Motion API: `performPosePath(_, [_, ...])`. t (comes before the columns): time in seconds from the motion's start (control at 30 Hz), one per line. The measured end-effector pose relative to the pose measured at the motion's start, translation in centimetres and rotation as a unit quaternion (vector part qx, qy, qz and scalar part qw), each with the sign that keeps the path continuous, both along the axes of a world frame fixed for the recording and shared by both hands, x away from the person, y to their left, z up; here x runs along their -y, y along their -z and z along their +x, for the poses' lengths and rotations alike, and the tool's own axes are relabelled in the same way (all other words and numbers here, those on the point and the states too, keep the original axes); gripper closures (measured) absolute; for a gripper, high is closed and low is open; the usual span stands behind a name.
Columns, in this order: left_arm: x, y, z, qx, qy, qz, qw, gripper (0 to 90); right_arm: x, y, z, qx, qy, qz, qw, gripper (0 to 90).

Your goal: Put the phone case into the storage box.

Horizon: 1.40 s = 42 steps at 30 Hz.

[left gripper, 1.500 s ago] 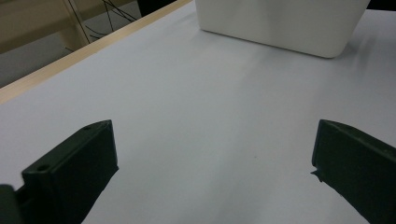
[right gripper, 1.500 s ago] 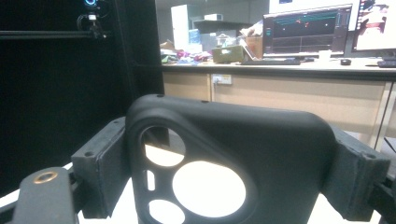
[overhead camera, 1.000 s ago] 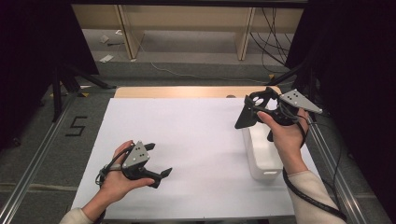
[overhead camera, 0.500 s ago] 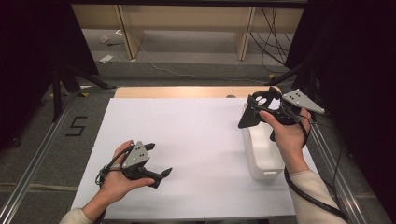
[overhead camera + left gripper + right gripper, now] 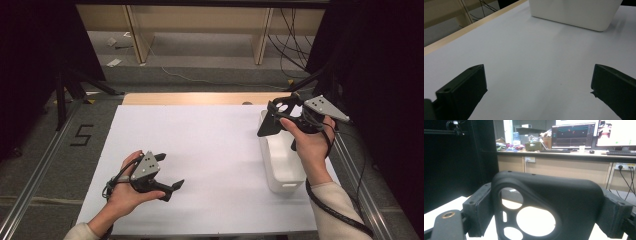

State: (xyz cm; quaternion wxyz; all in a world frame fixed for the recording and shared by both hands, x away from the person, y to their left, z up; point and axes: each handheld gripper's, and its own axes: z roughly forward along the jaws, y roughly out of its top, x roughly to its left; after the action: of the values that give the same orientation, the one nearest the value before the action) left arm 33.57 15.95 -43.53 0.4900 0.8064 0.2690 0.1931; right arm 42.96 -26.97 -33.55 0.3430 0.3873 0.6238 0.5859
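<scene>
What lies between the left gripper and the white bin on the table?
Nothing: in the left gripper view, bare white table runs from the open left gripper to the white bin. The high view shows the same bare stretch.

You are working in a lab or recording room. Dark curtains (image 5: 30, 75) flank your white surface (image 5: 210, 150), cables (image 5: 295, 35) trail over the floor, and monitors (image 5: 572, 135) with graphs stand on a cluttered bench (image 5: 564, 152) behind.

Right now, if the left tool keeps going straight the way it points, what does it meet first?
Probably the white bin: it sits ahead of the open left tool, with bare white table between. Depth is hard to judge.
</scene>
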Motion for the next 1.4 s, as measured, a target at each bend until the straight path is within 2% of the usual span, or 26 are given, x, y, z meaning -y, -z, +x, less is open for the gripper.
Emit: performPosePath(1.4, [0.00, 0.02, 0.04, -0.001, 0.000, -0.001, 1.0000, 0.0, 0.99, 0.32, 0.37, -0.006, 0.019, -0.007, 0.9998, 15.9])
